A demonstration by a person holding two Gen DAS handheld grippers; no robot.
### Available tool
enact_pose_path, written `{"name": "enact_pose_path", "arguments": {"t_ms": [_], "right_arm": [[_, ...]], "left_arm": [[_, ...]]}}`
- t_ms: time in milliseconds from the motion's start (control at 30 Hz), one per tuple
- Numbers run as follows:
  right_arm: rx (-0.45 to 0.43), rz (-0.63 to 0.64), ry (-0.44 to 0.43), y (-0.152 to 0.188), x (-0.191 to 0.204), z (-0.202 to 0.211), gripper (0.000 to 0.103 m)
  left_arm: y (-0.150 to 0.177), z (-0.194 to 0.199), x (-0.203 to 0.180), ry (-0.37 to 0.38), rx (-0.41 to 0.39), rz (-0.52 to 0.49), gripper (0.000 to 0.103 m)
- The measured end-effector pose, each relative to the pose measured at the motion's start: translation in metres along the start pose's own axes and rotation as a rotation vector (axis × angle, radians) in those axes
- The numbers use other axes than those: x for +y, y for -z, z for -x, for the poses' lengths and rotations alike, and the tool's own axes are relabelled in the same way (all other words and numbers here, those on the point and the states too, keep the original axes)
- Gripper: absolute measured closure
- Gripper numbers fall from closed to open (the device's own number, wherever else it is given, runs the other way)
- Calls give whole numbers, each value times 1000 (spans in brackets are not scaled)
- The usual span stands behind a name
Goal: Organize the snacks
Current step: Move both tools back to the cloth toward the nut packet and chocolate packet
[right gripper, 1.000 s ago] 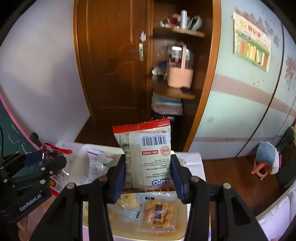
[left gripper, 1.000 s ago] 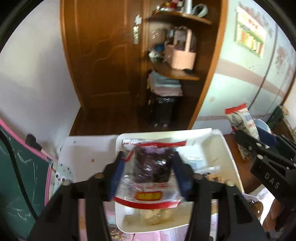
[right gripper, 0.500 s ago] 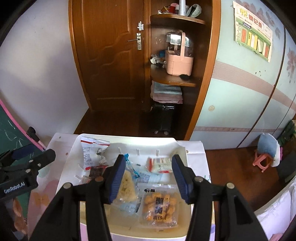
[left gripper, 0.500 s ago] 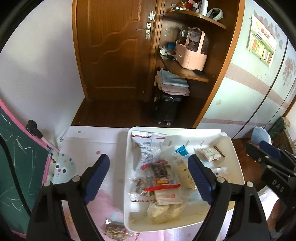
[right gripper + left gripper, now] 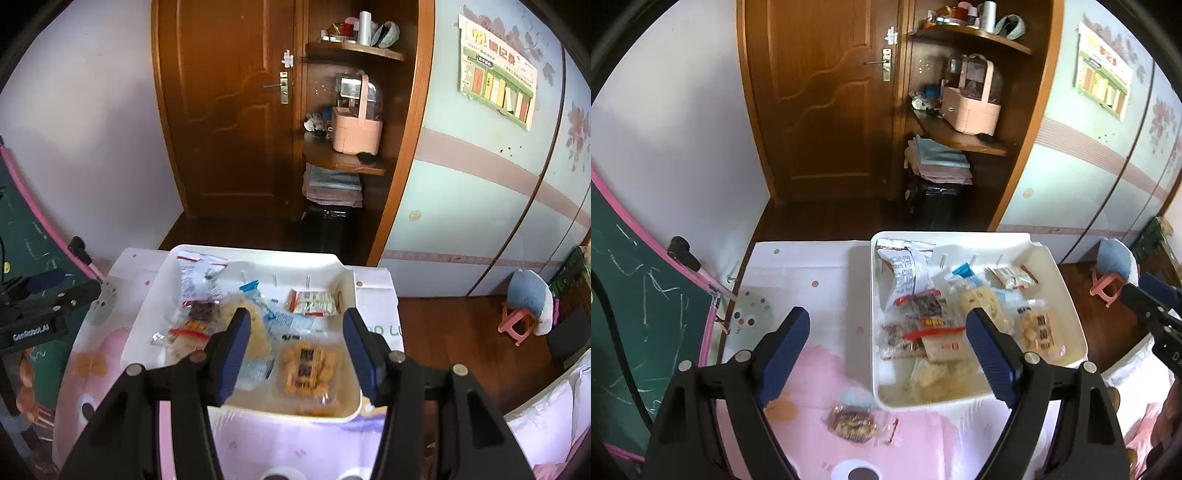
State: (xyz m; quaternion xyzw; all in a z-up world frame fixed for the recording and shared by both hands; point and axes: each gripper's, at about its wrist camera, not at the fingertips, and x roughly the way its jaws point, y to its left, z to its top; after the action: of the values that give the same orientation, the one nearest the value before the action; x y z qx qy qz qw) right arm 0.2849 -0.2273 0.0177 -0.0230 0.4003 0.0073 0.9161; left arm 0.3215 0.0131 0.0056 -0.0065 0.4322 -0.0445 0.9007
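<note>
A white tray (image 5: 1049,266) (image 5: 155,295) on a small table holds several snack packets. Among them are a clear packet of dark fruit with a red strip (image 5: 929,310) (image 5: 199,314), a white packet with red ends (image 5: 903,273) (image 5: 195,273), and a packet of golden nuggets (image 5: 306,365) (image 5: 1038,332). One loose packet of dark snacks (image 5: 855,424) lies on the pink cloth in front of the tray. My left gripper (image 5: 886,347) is open and empty above the tray's left edge. My right gripper (image 5: 295,350) is open and empty above the tray's near side.
The table has a pink and white patterned cloth (image 5: 812,273). A green chalkboard with a pink frame (image 5: 628,295) stands at the left. A wooden door (image 5: 820,96) and corner shelves (image 5: 960,136) are behind. A small blue and pink stool (image 5: 524,310) stands on the floor at right.
Both grippers have opened and let go of their packets, which now lie in the tray. Both grippers have pulled back and up from the tray.
</note>
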Motion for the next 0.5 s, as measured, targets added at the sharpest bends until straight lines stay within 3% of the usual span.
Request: {"name": "enact_pose_path", "arguments": {"t_ms": [200,500], "right_arm": [[-4,59,2,30,8,40,51],[46,77,0,109,5,70,51]], "left_arm": [[32,40,2,35,-16,-45,15],[117,72,10,104,20,-138,14]]}}
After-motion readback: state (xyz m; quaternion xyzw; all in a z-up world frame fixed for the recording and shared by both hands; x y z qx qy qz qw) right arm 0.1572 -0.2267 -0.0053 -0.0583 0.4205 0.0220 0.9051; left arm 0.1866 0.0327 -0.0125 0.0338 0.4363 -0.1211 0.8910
